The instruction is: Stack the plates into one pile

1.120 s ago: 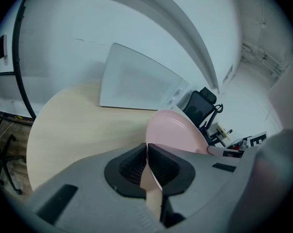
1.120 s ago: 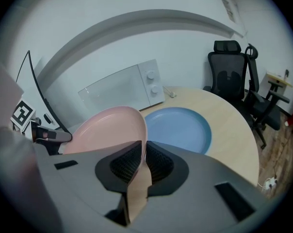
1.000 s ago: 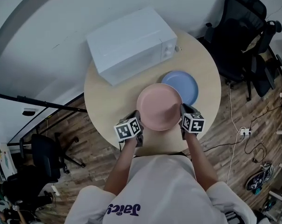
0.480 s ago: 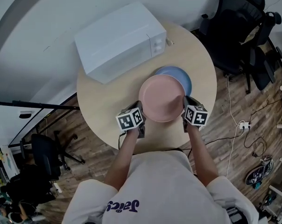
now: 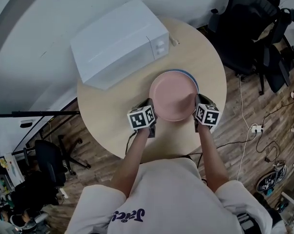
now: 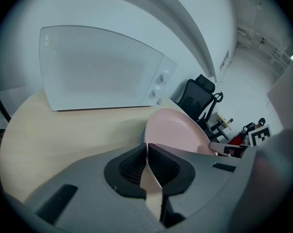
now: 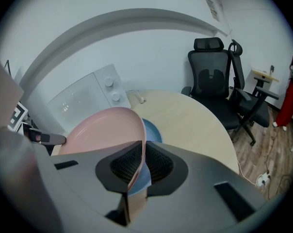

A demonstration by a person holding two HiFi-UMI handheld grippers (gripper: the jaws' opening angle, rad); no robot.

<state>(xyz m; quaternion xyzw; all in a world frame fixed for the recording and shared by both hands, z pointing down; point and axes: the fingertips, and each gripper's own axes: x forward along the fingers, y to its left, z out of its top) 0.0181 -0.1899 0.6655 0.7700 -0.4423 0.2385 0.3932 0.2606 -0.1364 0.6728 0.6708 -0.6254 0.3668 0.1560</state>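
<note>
The head view looks steeply down on the table [image 5: 105,108]. Both gripper views (low, close) face far, sharing the pink plate [image 6: 176,130] and microwave [image 6: 98,69].

A round table [image 5: 108,116] was seen from above, with a microwave [image 5: 119,43] set on its far left part, close to the wall. To the right of the microwave and nearer the person, 2 plates were placed one over the other. The upper plate [image 5: 172,97] was held over the lower plate [image 5: 192,77], which lay on the table and showed only as a sliver past the upper plate's far right edge. Whether the 2 touched could not be told. The upper plate's left rim was gripped between the jaws of the left gripper [image 5: 151,112], and its right rim between those of the right gripper [image 5: 195,107]. An office chair [image 5: 249,38] was stood on the floor beyond the table's right side.
</note>
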